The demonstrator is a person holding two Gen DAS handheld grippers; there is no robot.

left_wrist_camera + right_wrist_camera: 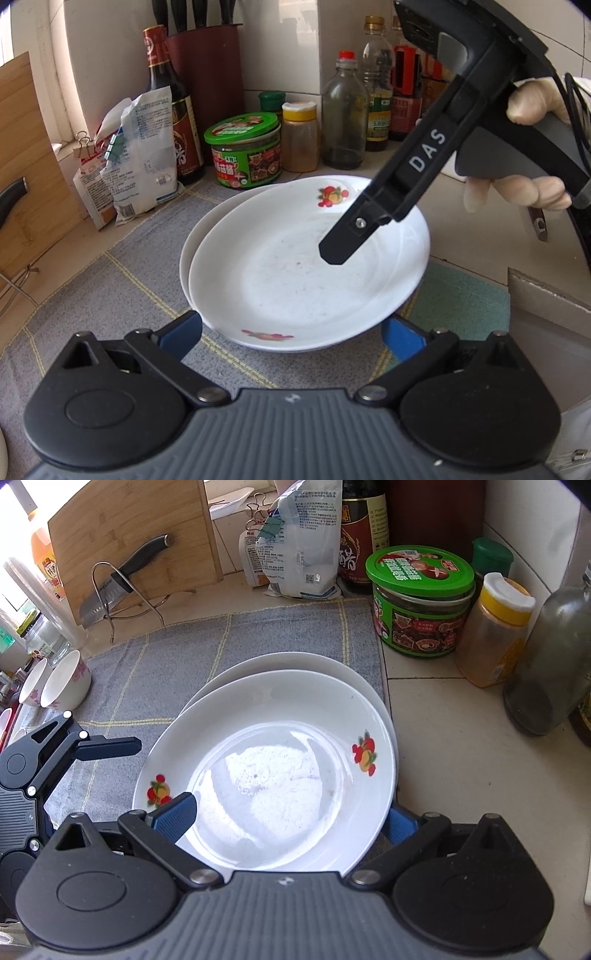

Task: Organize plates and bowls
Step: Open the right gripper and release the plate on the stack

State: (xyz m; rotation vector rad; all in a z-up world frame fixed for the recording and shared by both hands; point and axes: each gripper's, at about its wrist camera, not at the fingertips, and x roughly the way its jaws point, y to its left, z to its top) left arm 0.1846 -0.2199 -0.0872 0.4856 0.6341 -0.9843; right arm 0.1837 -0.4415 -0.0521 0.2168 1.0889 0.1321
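Note:
A white plate with fruit prints [295, 266] [280, 775] lies on a second plain white plate [192, 236] [295, 662], both on a grey checked mat [122, 273] [184, 653]. My left gripper [291, 334] is open, its blue fingers either side of the top plate's near rim. My right gripper [291, 819] is open too, its left finger over the plate and its right finger below the rim. In the left wrist view it [340, 251] reaches over the plate from the right. Two small floral bowls [66, 681] lie at the mat's left edge.
Behind the plates stand a green-lidded jar [245, 151] [421, 605], a yellow-capped spice jar [300, 136] [495, 631], oil and sauce bottles [343, 114], clipped bags [136, 155] [295, 539], and a cutting board with a knife on a rack [122, 579]. A cardboard box [550, 332] sits right.

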